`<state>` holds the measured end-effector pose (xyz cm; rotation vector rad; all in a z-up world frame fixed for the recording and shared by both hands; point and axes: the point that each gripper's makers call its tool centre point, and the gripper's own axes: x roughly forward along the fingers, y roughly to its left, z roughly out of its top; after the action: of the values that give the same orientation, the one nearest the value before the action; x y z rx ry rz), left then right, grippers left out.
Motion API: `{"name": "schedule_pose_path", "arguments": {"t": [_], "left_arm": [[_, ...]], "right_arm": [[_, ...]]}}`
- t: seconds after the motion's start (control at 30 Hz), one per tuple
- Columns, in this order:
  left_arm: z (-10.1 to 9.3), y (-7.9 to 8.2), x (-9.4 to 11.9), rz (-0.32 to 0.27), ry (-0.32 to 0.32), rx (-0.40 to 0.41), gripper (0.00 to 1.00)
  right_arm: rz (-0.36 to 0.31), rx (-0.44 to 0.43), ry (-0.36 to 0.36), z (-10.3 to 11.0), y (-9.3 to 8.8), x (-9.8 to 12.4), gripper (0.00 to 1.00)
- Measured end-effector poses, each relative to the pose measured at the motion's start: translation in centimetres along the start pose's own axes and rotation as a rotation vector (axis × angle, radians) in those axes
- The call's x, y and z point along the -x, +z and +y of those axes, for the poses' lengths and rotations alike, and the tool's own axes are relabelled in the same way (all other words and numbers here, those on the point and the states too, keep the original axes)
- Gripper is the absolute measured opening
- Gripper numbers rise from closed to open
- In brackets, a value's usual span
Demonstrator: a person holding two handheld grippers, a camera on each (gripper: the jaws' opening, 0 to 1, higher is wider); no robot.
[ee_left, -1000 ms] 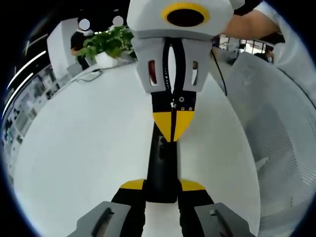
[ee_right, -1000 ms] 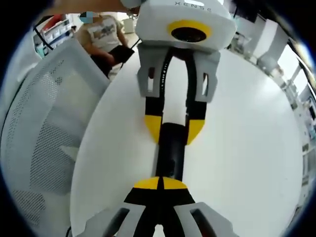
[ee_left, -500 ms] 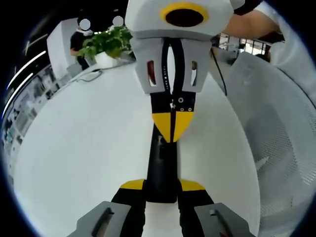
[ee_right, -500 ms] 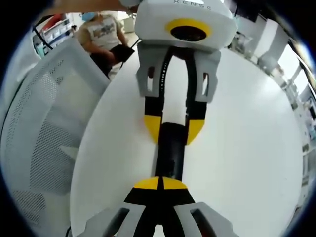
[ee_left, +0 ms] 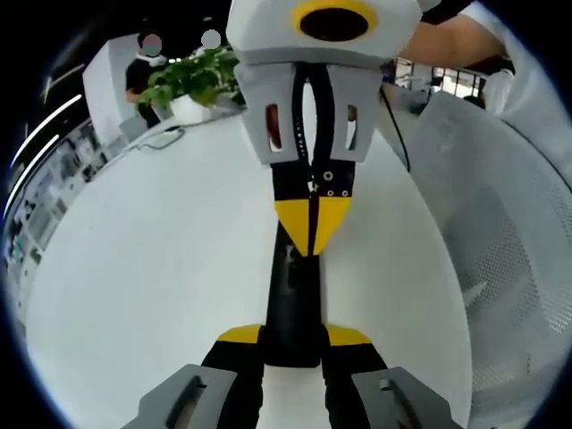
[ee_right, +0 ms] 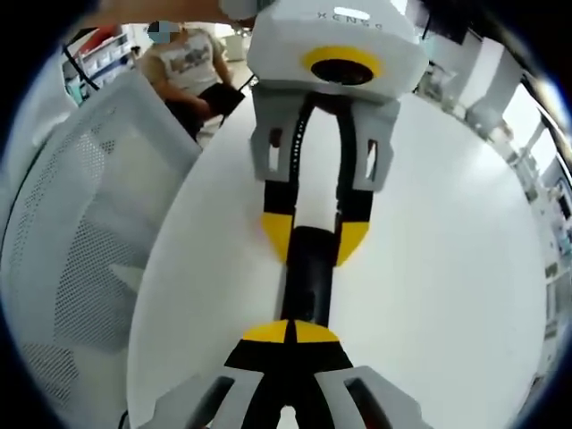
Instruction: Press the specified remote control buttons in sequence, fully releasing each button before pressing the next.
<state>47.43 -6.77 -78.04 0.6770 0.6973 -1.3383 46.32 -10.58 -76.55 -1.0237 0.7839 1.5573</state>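
A black remote control lies lengthwise on the white table. My left gripper is shut on its near end, one yellow-tipped jaw on each side. In the right gripper view the left gripper comes in from the top, clamping the remote control. My right gripper is shut, tips together, over the remote's top face. In the left gripper view the right gripper points down onto the remote's middle. Whether the tips press a button I cannot tell.
A grey mesh chair stands by the table edge, also the chair in the right gripper view. A potted plant and a cable sit at the table's far side. A person sits behind.
The right gripper's view has shifted a little, so the left gripper looks slightly lower in it. Both grippers keep their places on the remote.
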Motion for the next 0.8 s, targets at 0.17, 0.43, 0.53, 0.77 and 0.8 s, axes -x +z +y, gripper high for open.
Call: {"name": "schedule_pose_path", "arguments": {"t": [0.17,0.43,0.53,0.77,0.8], "left_arm": [[0.0,0.0,0.0,0.0,-0.001,0.002,0.23],[0.0,0.0,0.0,0.003,-0.001,0.001,0.23],[-0.1,0.0,0.1,0.005,-0.003,0.001,0.23],[0.0,0.0,0.1,0.004,-0.003,0.001,0.23],[0.0,0.0,0.1,0.003,-0.003,0.002,0.23]], "right_arm": [[-0.023,-0.007,-0.018,-0.3,0.6,0.9,0.0],[-0.03,-0.005,-0.049,-0.9,1.0,1.7,0.0],[-0.032,-0.003,-0.056,-1.1,1.2,2.0,0.0],[-0.033,-0.003,-0.062,-1.4,1.4,2.2,0.0],[-0.033,-0.002,-0.062,-1.4,1.4,2.2,0.0]]}}
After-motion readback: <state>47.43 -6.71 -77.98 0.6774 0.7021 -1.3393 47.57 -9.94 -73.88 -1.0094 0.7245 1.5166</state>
